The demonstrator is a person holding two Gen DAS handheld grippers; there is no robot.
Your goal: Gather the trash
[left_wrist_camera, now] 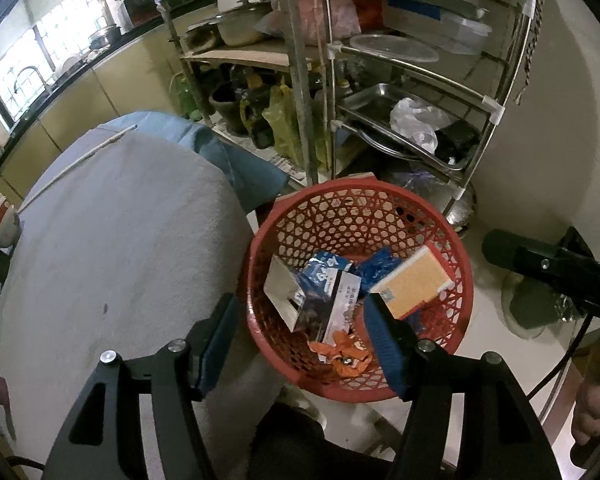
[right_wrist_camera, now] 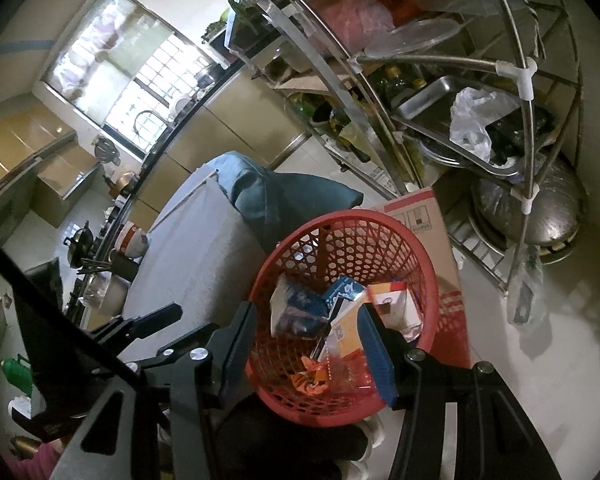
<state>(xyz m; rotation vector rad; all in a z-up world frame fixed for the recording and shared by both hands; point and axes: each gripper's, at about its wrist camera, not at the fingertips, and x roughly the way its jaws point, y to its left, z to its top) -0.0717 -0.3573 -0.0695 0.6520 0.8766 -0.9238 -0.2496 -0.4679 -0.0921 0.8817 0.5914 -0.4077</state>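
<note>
The trash lies in the red basket [left_wrist_camera: 456, 264] on the floor beside the cloth-covered surface [left_wrist_camera: 120, 260]: a yellow box [left_wrist_camera: 414, 280], blue wrappers [left_wrist_camera: 324, 272] and an orange scrap [left_wrist_camera: 348, 356]. All look light; the box is probably stiff enough to pinch by its edges, while the wrappers should crumple. The left hand-held gripper [left_wrist_camera: 300, 344] and the right hand-held gripper [right_wrist_camera: 304, 346] both stand apart and empty above it. Whatever sits under the pile is hidden.

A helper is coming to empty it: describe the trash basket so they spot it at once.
Find the tall steel kitchen rack against the wall. On the floor before it, beside the grey-covered table, stands a round basket. It is the only red plastic lattice thing there, with cartons and wrappers inside.
</note>
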